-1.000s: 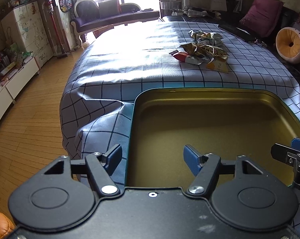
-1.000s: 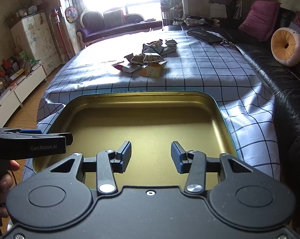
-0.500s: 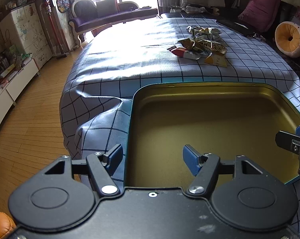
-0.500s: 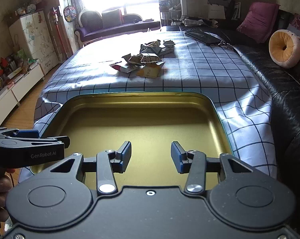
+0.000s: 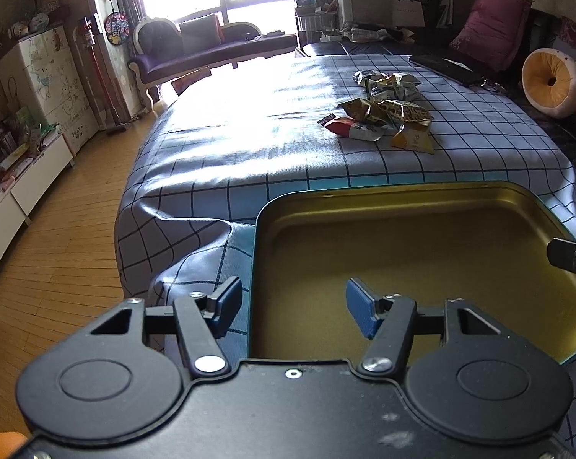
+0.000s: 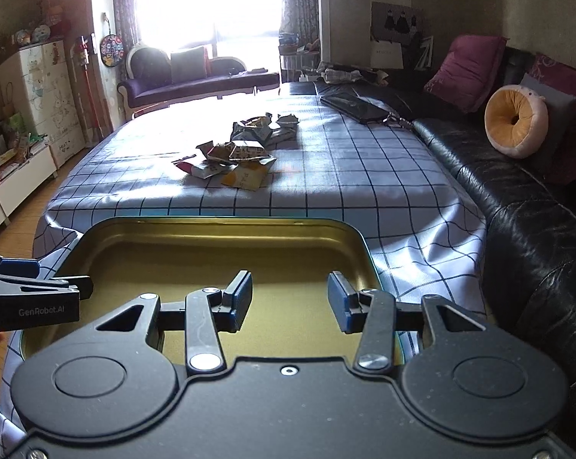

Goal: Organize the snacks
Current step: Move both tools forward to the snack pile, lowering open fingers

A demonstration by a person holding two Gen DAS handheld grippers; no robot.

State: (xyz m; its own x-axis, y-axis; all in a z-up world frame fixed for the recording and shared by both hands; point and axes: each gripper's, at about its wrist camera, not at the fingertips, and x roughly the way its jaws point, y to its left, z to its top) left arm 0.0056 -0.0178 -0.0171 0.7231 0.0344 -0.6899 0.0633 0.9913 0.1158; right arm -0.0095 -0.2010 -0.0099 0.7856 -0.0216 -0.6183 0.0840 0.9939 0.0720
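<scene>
A: Nearest, we see the left gripper (image 5: 293, 304), jaws closing astride the rounded gold metal tin's (image 5: 422, 191) rim; the right gripper (image 6: 290, 302) gapes over it, empty.

B: Beyond, crinkled foil snack packets (image 5: 383, 118) lie heaped on the checked cloth (image 5: 230, 160).

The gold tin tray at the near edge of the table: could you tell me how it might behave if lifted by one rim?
The tin tray looks thin, shallow and empty, so it is probably light and stiff. Held by one rim, it would likely tilt. Its smooth metal may slip between pads.
</scene>
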